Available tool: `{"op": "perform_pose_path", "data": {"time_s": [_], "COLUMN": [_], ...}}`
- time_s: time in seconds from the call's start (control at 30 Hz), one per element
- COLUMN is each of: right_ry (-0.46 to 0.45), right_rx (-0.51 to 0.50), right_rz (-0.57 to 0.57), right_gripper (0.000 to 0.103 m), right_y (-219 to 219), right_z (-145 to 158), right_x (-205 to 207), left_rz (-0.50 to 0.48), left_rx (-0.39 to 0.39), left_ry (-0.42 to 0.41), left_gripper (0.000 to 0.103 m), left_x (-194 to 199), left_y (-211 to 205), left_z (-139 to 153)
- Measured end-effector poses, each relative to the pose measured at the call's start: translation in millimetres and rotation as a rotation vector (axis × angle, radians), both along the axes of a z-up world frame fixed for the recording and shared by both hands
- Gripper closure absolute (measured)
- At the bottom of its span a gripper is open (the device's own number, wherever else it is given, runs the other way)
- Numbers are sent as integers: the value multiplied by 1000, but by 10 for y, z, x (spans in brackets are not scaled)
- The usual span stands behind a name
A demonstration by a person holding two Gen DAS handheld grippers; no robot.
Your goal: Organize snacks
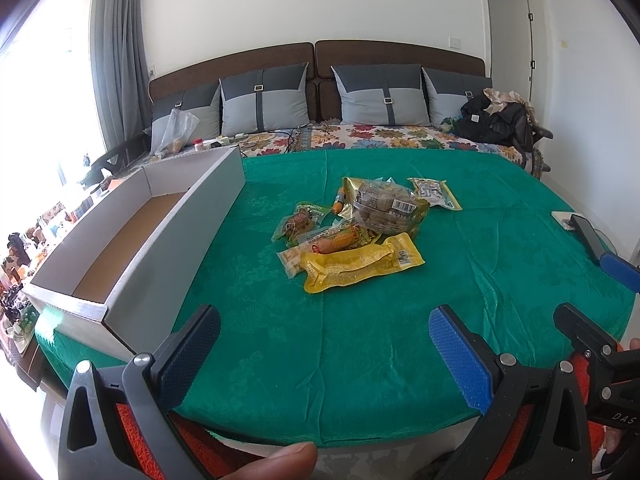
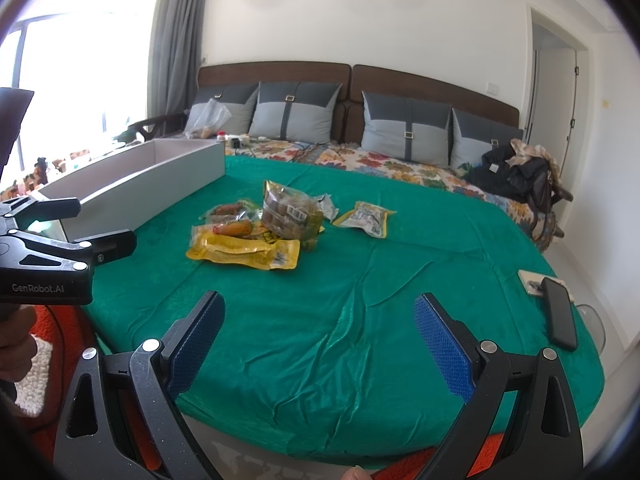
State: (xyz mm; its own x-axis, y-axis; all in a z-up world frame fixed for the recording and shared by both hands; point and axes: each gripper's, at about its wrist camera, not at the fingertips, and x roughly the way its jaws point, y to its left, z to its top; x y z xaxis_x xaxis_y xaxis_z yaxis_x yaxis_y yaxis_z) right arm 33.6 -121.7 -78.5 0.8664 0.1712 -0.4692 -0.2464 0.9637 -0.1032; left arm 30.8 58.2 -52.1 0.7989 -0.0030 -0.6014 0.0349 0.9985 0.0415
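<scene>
At the far left of the green-covered table (image 1: pixel 360 360), a long open cardboard box (image 1: pixel 132 236) is seen lying along the table's left side; its brown floor is bare as far as can be seen. In the right wrist view the same box (image 2: pixel 160 184) is seen at the left, beyond the left gripper's body.

The left gripper (image 1: pixel 324 340) is held over the near edge of the table, its jaws spread wide with nothing between them. A fingertip (image 1: pixel 292 456) is seen at the bottom edge of that view.

Near the middle of the table, well apart from both grippers, the snacks are found in a loose overlapping pile (image 1: pixel 356 228). A yellow packet (image 1: pixel 360 266) lies nearest the camera, partly over a pale packet. A clear bag of brown pieces (image 1: pixel 386 210) rests at the back of the pile. One small packet (image 1: pixel 434 194) lies just right of the pile, apart from it.

The right gripper (image 2: pixel 320 338) is likewise held wide open and empty above the cloth.

At the right table edge, a dark phone (image 2: pixel 560 312) is seen lying flat, touching a small pale item (image 2: pixel 528 280).

Behind the table, a sofa with grey cushions (image 1: pixel 376 92) is noted.
</scene>
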Motion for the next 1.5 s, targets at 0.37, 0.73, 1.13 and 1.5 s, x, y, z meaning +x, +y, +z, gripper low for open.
{"op": "perform_pose_path", "data": {"time_s": [0.37, 0.73, 1.13, 1.5], "right_ry": [82, 91, 139, 117], "right_rx": [34, 51, 130, 123], "right_rz": [2, -38, -88, -97], "right_gripper": [6, 6, 6, 6], "right_y": [-36, -181, -362, -391], "right_z": [-134, -65, -83, -18], "right_x": [67, -2, 116, 72], "left_rz": [-115, -471, -542, -569], "left_rx": [55, 182, 98, -54], "left_ry": [237, 430, 475, 674], "left_gripper": [0, 0, 1, 3], "left_x": [676, 2004, 1712, 2122], "left_y": [-26, -591, -603, -560], "left_z": [-361, -762, -712, -892]}}
